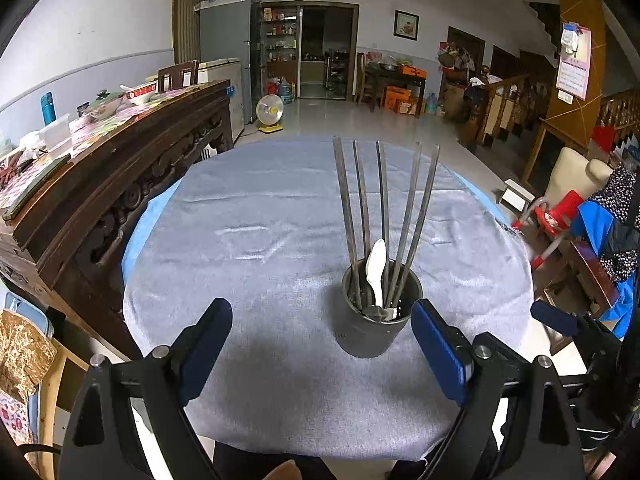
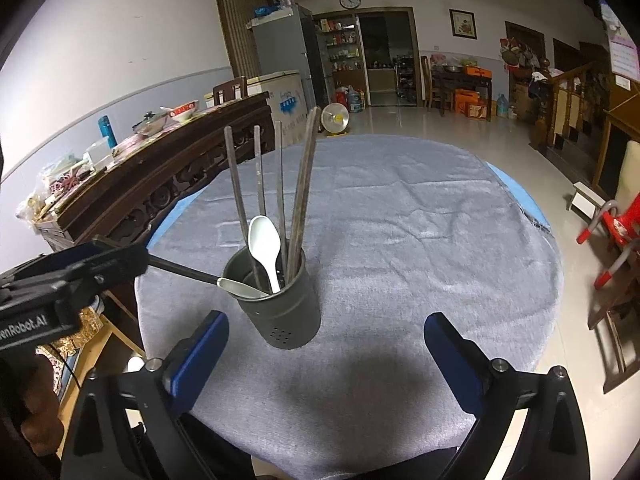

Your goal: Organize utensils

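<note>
On the cloth-covered counter [image 2: 400, 208], chopsticks [image 2: 298, 188] and white spoon [image 2: 265, 242] stand gathered in the holder [image 2: 280, 304], so both grippers' fingers [image 1: 434, 334] [image 2: 200, 346] gape wide, empty.

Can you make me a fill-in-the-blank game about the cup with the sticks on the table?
1. The chopsticks stand in a dark ____.
2. The plastic spoon in the holder is ____ in colour.
3. The table is covered with a grey ____.
4. Both the left gripper and the right gripper hold ____.

Missing words: holder; white; cloth; nothing
</note>
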Demonstrator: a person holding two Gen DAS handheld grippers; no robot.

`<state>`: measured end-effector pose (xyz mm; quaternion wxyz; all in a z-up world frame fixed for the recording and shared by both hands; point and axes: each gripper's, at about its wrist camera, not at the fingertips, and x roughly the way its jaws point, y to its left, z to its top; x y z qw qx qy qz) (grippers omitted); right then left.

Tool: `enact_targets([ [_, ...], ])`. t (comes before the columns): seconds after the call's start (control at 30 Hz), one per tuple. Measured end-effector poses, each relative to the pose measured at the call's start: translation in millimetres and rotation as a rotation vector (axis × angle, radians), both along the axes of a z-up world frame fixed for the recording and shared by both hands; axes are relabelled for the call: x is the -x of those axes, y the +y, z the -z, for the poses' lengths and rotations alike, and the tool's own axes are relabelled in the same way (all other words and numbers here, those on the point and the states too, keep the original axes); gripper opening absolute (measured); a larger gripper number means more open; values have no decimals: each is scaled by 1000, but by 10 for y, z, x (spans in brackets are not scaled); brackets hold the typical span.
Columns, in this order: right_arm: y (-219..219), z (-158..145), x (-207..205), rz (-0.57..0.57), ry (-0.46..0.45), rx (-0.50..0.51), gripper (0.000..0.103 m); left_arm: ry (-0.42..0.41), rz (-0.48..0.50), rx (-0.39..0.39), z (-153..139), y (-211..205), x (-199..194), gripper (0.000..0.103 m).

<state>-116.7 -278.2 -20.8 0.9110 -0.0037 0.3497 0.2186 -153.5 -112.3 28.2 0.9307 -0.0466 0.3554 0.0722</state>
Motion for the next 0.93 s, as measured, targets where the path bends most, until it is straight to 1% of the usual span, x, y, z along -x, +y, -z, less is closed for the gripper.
enact_targets([
  [0.4, -3, -18, -9, 5, -6, 2, 100, 12, 2, -1, 30, 8, -18, 92],
  [0.47, -2, -19, -17, 3, -4, 3, 100, 7, 5, 5, 28, 8, -13, 94],
  [0.5, -3, -19, -16, 4, -4, 5, 100, 3, 5, 5, 21, 6, -11, 98],
  [0.53, -1, -17, -17, 5, -3, 5, 100, -3, 5, 2, 13, 4, -4, 99],
  [0.93, -3, 5, -44, 8, 5, 3, 100, -8, 32, 18, 21, -17, -5, 99],
])
